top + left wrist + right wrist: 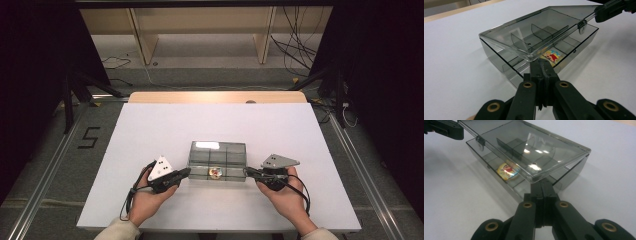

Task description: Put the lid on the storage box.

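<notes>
Both grippers, left (184, 173) and right (248, 173), jaws together, are propping the box lid (534, 32); light, stiff, slippery plastic, best lifted at its 2 front corners.

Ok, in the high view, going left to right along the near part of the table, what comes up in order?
Person's left hand → left gripper, jaws shut at the box's left end → smoky clear compartment box with a round cartoon badge in its front middle compartment → right gripper, jaws shut at the right end → person's right hand.
</notes>
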